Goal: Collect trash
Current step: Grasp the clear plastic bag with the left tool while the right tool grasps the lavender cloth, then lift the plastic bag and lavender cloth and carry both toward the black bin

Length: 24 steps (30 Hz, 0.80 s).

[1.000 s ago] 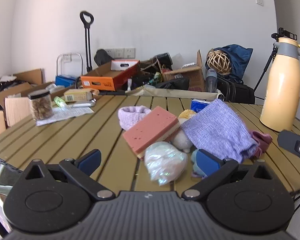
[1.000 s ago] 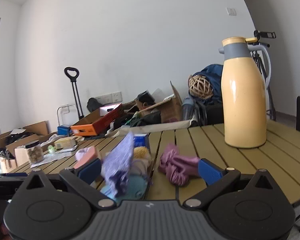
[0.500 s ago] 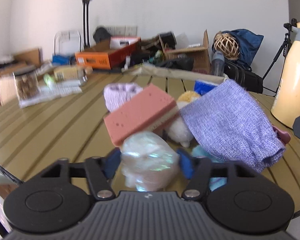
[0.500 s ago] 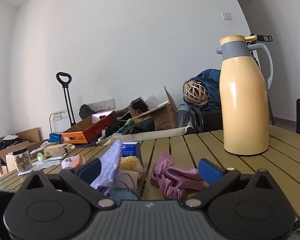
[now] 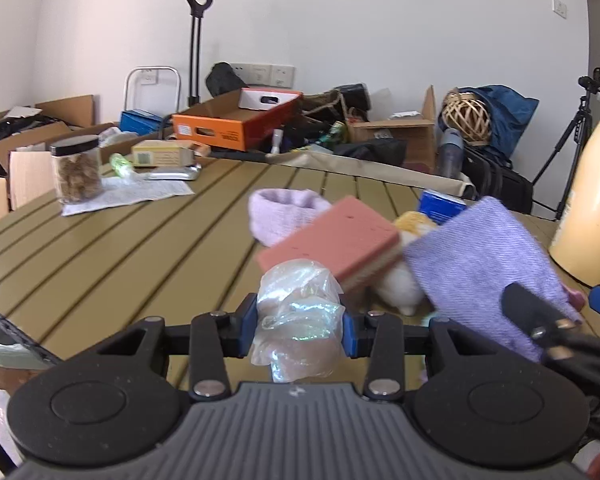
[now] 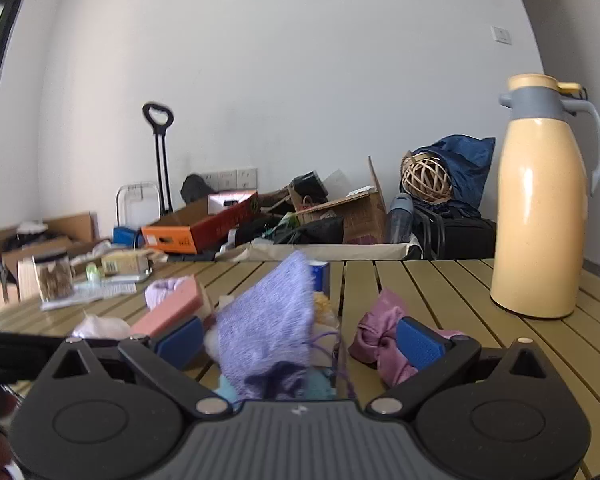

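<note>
Two hand-held grippers work a slatted table point(image 5: 112, 248) strewn with soft clutter: a purple cloth pouch point(image 5: 484, 256), a pink sponge point(image 5: 336, 240), then a crumpled clear plastic wrapper point(image 5: 298, 320). Left gripper point(image 5: 299, 330) is closing, its blue pads already touching the wrapper's sides at the table's near edge. Light, crackly and slippery, the wrapper likely needs squeezing across its bunched middle. Right gripper point(image 6: 300, 338) hangs with jaws wide apart around the pouch, untouched.
</note>
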Motion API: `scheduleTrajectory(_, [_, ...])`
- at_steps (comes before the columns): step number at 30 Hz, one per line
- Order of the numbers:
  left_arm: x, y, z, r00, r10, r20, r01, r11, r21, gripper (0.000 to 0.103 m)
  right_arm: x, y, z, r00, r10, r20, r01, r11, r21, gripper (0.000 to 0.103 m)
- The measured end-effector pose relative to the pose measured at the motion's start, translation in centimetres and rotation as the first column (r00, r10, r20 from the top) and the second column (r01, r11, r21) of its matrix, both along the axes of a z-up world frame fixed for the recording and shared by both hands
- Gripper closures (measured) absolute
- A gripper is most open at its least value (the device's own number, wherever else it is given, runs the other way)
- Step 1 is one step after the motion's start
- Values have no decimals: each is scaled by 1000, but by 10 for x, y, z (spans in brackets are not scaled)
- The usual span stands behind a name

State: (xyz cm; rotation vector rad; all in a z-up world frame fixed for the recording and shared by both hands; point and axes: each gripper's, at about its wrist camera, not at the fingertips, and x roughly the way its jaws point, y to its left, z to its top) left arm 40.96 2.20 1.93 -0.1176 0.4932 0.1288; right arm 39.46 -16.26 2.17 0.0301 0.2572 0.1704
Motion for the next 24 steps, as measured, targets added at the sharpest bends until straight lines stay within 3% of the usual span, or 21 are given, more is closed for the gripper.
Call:
scheduleTrajectory(5, [-5, 19, 1, 1000, 31, -1, -31, 999, 21, 62, 12, 31, -13, 1000, -21, -19, 19, 994, -108, 4])
scheduleTrajectory(10, [-11, 31, 1, 999, 52, -1, -52, 997, 48, 62, 19, 45, -22, 997, -71, -16, 67, 983, -171, 22])
scheduleTrajectory(12, [-12, 36, 1, 998, 58, 0, -58, 997, 51, 61, 21, 45, -24, 997, -71, -24, 66, 985, -161, 41])
scheduleTrajectory(15, [-14, 41, 2, 998, 64, 2, -64, 997, 49, 61, 23, 43, -25, 997, -65, -34, 60, 990, -126, 59])
scheduleTrajectory(21, [-16, 44, 4, 998, 65, 10, -66, 996, 52, 61, 14, 33, -19, 998, -62, 2, 62, 996, -66, 78])
scheduleTrajectory(24, [-18, 44, 4, 998, 65, 17, -65, 997, 48, 61, 8, 28, -14, 998, -58, 36, 60, 997, -52, 82])
